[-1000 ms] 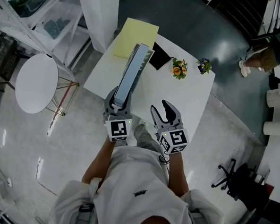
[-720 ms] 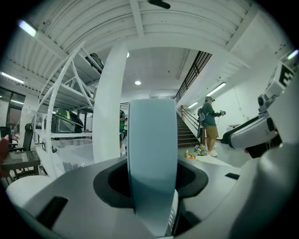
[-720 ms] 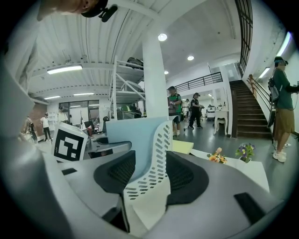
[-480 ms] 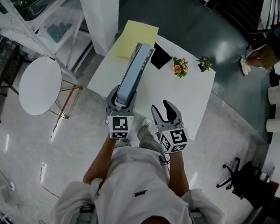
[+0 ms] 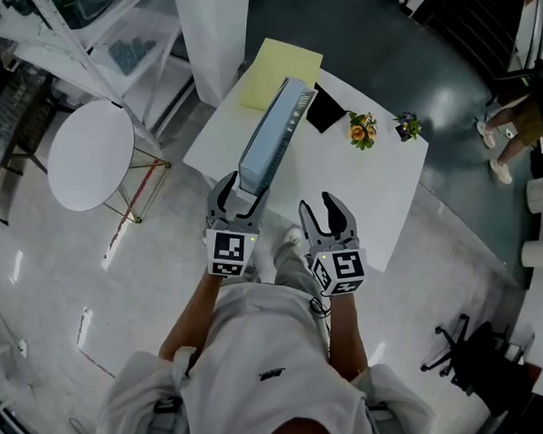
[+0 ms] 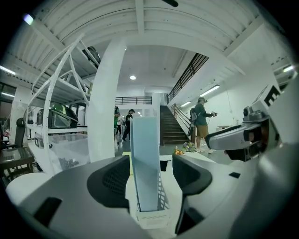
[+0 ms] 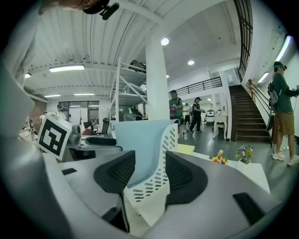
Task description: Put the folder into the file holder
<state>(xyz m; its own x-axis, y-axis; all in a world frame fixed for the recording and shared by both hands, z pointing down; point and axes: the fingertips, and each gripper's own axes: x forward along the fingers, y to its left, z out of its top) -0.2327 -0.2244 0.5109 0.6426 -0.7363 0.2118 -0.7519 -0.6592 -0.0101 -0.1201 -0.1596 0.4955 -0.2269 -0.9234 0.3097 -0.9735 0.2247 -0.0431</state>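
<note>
A light blue folder (image 5: pixel 270 138) stands on edge in the white perforated file holder (image 5: pixel 305 102) on the white table (image 5: pixel 374 195). My left gripper (image 5: pixel 243 194) sits at the folder's near end. Its jaws have just been opening, and the folder's end lies between them with a gap on each side. The left gripper view looks straight along the folder (image 6: pixel 145 158), with the holder (image 6: pixel 161 201) at its foot, between the parted jaws of the left gripper (image 6: pixel 150 176). My right gripper (image 5: pixel 320 211) hovers to the right of it, slightly open and empty. In its own view, that right gripper (image 7: pixel 150 173) faces the folder (image 7: pixel 139 142) and the holder (image 7: pixel 158 179).
A yellow sheet (image 5: pixel 282 65), a black flat item (image 5: pixel 326 110) and two small flower pots (image 5: pixel 362 131) (image 5: pixel 406 127) lie at the table's far side. A round white side table (image 5: pixel 90 155) stands to the left, a white pillar (image 5: pixel 210 29) behind. People (image 5: pixel 526 108) stand at the far right.
The left gripper's jaws have opened off the folder and the gripper has drawn back a little toward me. The folder stays upright in the holder. The right gripper has barely moved.
</note>
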